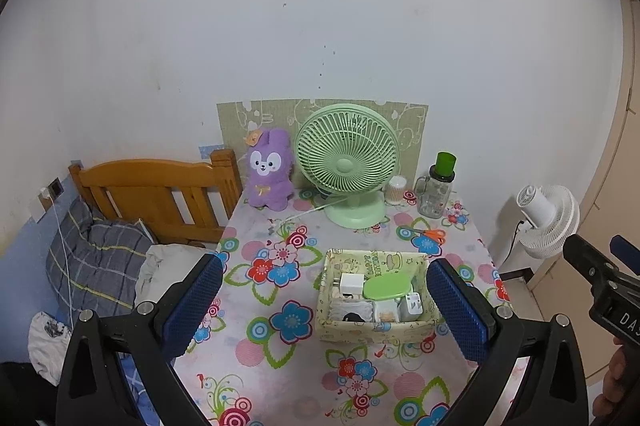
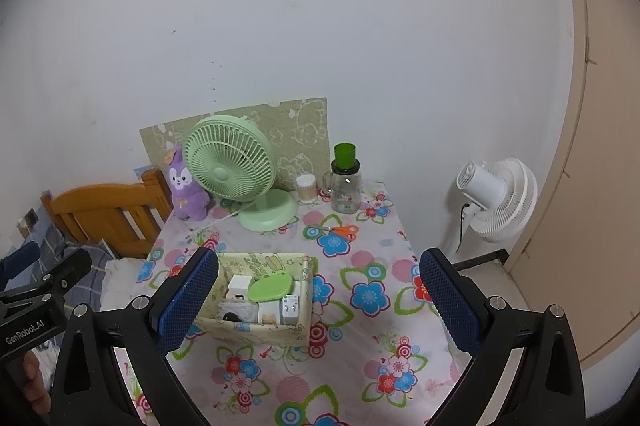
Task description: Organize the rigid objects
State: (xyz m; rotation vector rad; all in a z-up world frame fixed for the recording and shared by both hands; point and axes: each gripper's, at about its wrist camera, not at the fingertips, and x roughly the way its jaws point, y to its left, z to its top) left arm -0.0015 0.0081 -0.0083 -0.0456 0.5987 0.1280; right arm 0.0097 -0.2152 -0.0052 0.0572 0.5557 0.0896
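A pale yellow fabric storage box (image 1: 372, 331) (image 2: 256, 332) sits on the floral table. Inside lie a green oval lid (image 1: 387, 286) (image 2: 271, 287), white charger plugs (image 1: 351, 283) (image 2: 290, 309) and other small items. Orange scissors (image 1: 431, 235) (image 2: 343, 231) lie on the cloth behind the box. My left gripper (image 1: 324, 306) is open and empty, held above the table with the box between its fingers in view. My right gripper (image 2: 318, 304) is open and empty, to the right of the box.
A green desk fan (image 1: 347, 162) (image 2: 236, 166), a purple plush rabbit (image 1: 267, 170) (image 2: 186, 188), a cotton swab jar (image 1: 396, 189) (image 2: 306, 188) and a glass jar with a green lid (image 1: 437, 186) (image 2: 346, 182) stand at the back. A wooden bed (image 1: 160, 194) lies left, a white floor fan (image 1: 548, 222) (image 2: 500, 198) right.
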